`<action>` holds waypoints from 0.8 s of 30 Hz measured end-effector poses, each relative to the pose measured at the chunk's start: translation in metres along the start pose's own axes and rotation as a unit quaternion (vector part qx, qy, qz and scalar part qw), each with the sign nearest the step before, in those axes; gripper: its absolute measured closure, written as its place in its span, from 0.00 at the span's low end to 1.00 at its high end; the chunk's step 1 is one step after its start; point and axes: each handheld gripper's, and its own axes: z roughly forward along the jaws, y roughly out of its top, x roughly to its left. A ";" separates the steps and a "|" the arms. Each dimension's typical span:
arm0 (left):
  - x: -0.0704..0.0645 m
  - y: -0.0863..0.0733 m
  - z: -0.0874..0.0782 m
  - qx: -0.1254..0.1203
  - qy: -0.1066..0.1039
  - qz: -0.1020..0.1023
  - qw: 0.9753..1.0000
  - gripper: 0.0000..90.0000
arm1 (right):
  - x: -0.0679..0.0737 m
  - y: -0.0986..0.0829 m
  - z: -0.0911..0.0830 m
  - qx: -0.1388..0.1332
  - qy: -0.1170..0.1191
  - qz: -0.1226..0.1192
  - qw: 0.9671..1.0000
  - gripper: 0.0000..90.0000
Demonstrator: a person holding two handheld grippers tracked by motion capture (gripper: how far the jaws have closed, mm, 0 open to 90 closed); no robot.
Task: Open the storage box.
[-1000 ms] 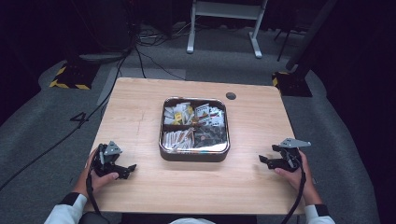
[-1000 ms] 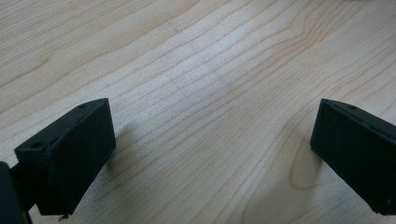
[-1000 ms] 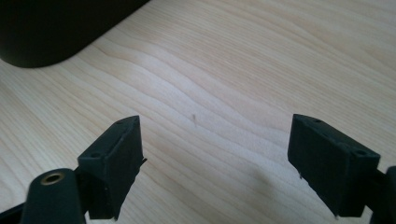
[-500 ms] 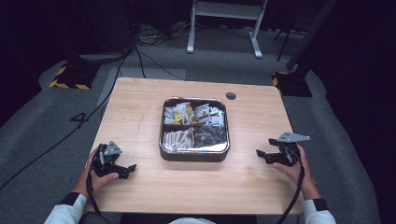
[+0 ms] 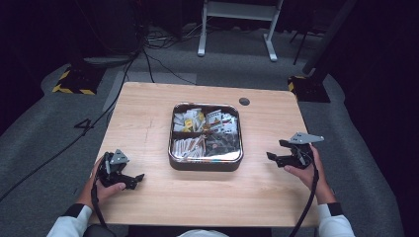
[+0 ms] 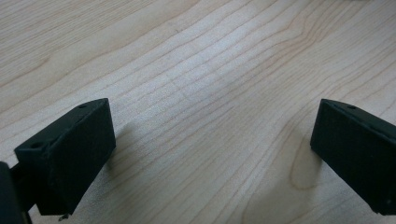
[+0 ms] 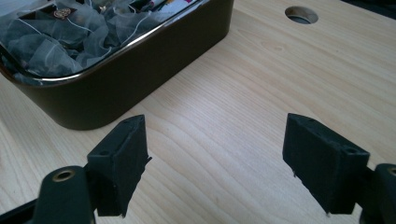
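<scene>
A dark square tray (image 5: 205, 162) with a shiny rim stands in the middle of the wooden table (image 5: 148, 118), divided into compartments of tea bags and sachets (image 5: 190, 121). My right gripper (image 5: 274, 150) is held open to the right of the tray, a little off its near right corner. In the right gripper view its jaws stand wide apart over bare wood, with the tray's dark wall (image 7: 140, 74) and mesh tea bags (image 7: 51, 42) just ahead. My left gripper (image 5: 134, 180) rests near the table's front left, open, its jaws apart over bare wood in the left gripper view.
A round cable hole (image 5: 244, 101) lies in the tabletop behind the tray's right side. Cables (image 5: 148, 59) run across the grey floor beyond the table, beside a white stand's legs (image 5: 237, 29).
My right gripper has moved left and slightly forward, closer to the tray. The left gripper and hand have stayed where they were.
</scene>
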 end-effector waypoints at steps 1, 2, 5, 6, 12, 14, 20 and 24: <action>0.000 0.000 0.000 0.000 0.000 0.000 1.000 0.00 | 0.000 0.000 0.000 0.000 0.000 0.000 1.000 0.25; 0.000 0.000 0.000 0.000 0.000 0.000 1.000 0.00 | 0.002 0.004 0.001 -0.001 0.001 -0.004 1.000 0.26; 0.000 0.000 0.000 0.000 0.000 -0.001 1.000 0.00 | 0.003 0.010 0.004 -0.002 0.004 -0.009 1.000 0.26; 0.000 0.000 0.000 0.000 0.000 0.000 1.000 0.00 | 0.004 0.011 0.004 -0.002 0.005 -0.010 1.000 0.26; 0.000 0.000 0.000 0.000 0.000 -0.001 1.000 0.00 | 0.006 0.023 0.008 -0.006 0.012 -0.019 1.000 0.27; 0.000 0.000 0.000 0.000 0.000 0.000 1.000 0.00 | 0.008 0.026 0.010 -0.007 0.014 -0.022 1.000 0.27; 0.000 0.000 0.000 0.000 0.000 0.000 1.000 0.00 | 0.012 0.037 0.014 -0.008 0.020 -0.030 0.999 0.27; 0.000 0.000 0.000 0.000 0.000 -0.001 1.000 0.00 | 0.015 0.044 0.017 -0.011 0.024 -0.035 0.999 0.27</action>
